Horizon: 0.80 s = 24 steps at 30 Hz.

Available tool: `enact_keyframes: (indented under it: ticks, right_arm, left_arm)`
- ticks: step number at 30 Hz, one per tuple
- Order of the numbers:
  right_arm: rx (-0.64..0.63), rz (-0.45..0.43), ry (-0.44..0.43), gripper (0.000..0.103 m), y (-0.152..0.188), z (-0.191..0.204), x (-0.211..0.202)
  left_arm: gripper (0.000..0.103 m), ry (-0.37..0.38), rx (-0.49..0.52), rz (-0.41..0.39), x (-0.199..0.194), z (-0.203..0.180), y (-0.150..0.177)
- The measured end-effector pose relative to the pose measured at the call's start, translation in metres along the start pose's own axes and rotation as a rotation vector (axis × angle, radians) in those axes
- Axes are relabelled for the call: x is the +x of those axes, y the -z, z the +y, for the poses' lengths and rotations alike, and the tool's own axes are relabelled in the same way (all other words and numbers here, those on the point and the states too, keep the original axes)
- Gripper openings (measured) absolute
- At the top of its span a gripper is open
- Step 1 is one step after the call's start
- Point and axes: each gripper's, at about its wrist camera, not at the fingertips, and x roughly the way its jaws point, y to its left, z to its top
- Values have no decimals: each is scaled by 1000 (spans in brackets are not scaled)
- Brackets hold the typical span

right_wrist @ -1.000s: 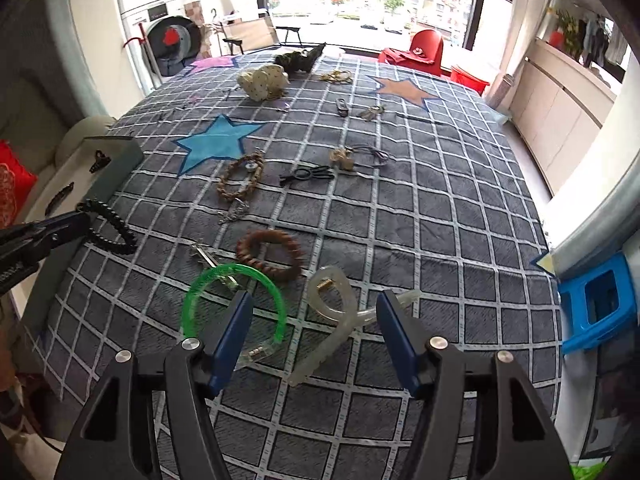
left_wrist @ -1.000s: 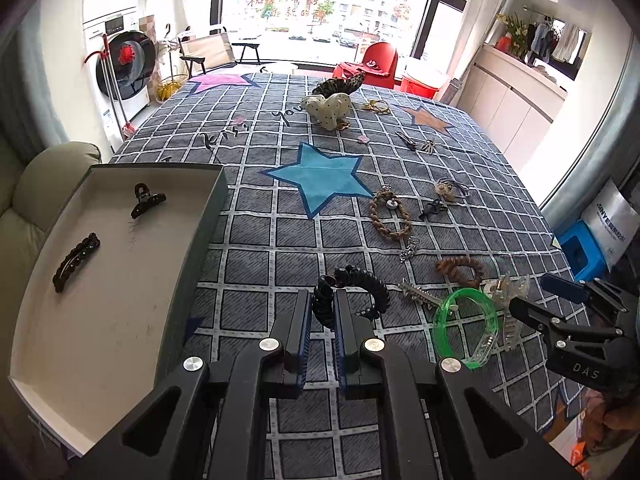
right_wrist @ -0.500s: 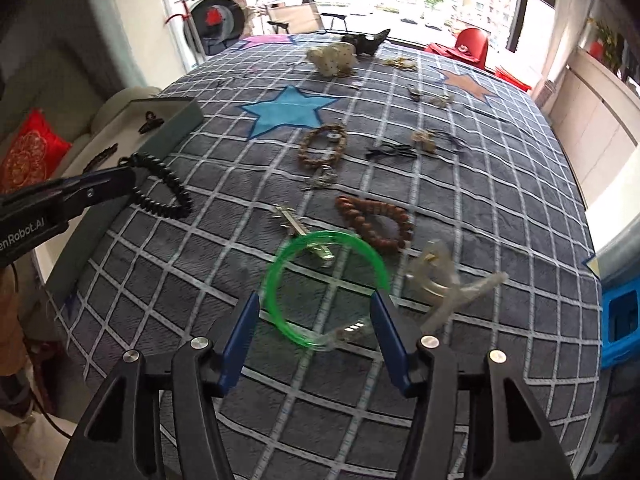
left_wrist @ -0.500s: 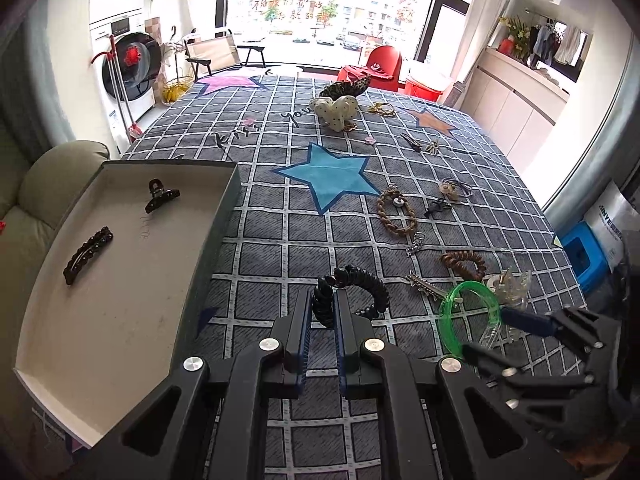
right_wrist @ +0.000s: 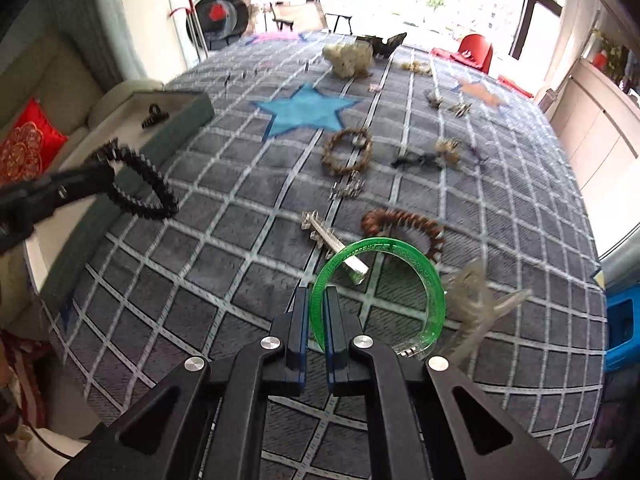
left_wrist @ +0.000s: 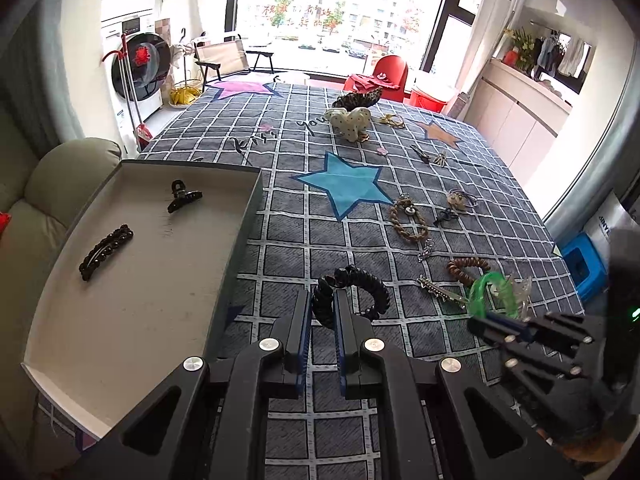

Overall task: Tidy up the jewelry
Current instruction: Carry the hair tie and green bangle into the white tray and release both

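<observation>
My left gripper [left_wrist: 323, 300] is shut on a black spiral hair tie [left_wrist: 372, 284], held above the grey checked cloth just right of the tray [left_wrist: 120, 320]. In the right wrist view the left gripper [right_wrist: 104, 172] and the hair tie [right_wrist: 156, 188] hang beside the tray's wall [right_wrist: 184, 112]. My right gripper [right_wrist: 318, 296] is shut on the left rim of a green bangle [right_wrist: 432, 276]. The left wrist view shows the bangle [left_wrist: 484, 288] at the right gripper's fingertips. A black claw clip [left_wrist: 184, 196] and a black barrette [left_wrist: 106, 252] lie in the tray.
Near the bangle lie a silver hair clip [right_wrist: 324, 236], a brown bead bracelet [right_wrist: 404, 220] and a clear clip [right_wrist: 476, 300]. Farther out are a braided bracelet [right_wrist: 346, 152] and several small pieces. A sofa [left_wrist: 48, 184] stands behind the tray.
My right gripper slid left over the green bangle and closed on its rim. The left gripper kept its grip on the hair tie and edged slightly towards the tray.
</observation>
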Motion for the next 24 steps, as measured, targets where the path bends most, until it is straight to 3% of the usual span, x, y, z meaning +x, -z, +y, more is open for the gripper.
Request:
enact_keyframes:
  ticks: [10,17,24]
  right_arm:
    - [-41,-112,-30,7,-48,23,-36]
    - [-145,-152,-98,7,-91,76,-34]
    - [-263,-148,-183,7,-126,144,-10]
  left_arm:
    - [13,-3,-41,-49,-17,25,-7]
    - [13,-67,-122,-71,-25,76,-11]
    - [13,-147,-238,-35,-11,142,-3]
